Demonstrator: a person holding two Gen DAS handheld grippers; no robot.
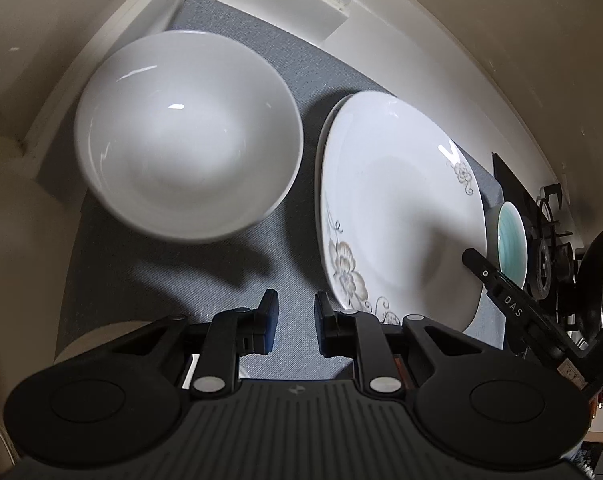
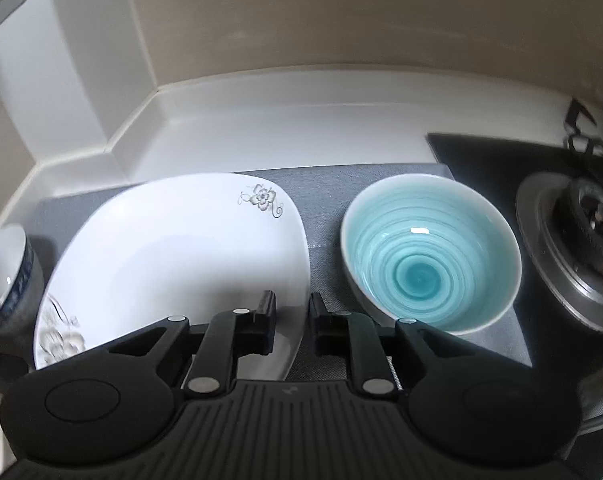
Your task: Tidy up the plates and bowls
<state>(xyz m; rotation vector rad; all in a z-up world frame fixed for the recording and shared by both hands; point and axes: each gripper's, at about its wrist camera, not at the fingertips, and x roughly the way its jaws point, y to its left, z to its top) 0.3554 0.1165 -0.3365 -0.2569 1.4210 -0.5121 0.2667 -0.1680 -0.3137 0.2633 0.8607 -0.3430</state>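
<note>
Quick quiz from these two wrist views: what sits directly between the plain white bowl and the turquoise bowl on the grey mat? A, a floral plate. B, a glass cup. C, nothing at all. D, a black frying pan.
A: the floral plate lies on the grey mat, with the white bowl on one side of it and the turquoise bowl on the other.

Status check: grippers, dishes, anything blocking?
Left gripper open, empty. Right gripper open, astride floral plate rim. White bowl, teal bowl on mat. Nothing blocking.
</note>
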